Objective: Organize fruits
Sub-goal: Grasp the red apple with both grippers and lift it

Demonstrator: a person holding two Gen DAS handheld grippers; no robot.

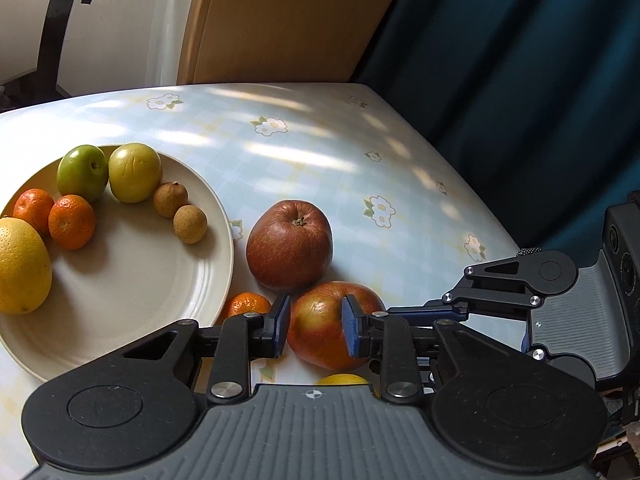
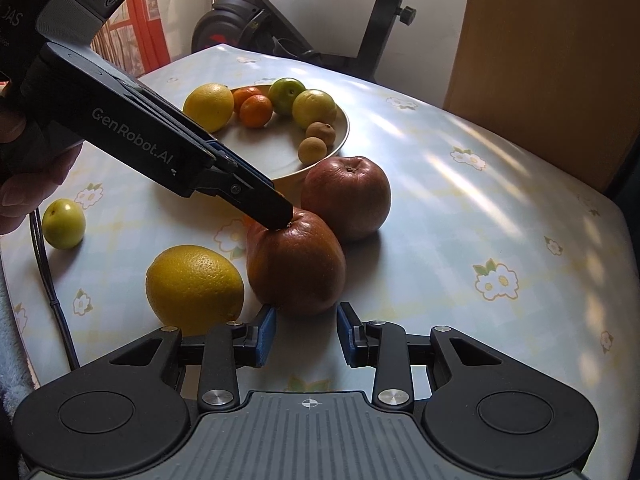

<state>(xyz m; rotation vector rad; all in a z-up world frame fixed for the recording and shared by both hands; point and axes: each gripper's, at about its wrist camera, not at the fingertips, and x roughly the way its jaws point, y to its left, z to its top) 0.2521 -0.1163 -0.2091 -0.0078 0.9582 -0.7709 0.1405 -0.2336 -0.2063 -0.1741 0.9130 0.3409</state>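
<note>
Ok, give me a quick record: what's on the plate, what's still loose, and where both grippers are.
plate: seven fruits along its far side
loose: near red apple, far red apple, tangerine, yellow citrus, green fruit
left gripper: tips on near red apple's top, grip unclear
right gripper: jaws apart, empty, just short of that apple

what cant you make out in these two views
- Small orange beside the plate: left view shows only its top, behind the left gripper; right view hides it almost wholly.
- Lemon on the table: left view shows a sliver above the gripper body.
- Right gripper: empty.
</note>
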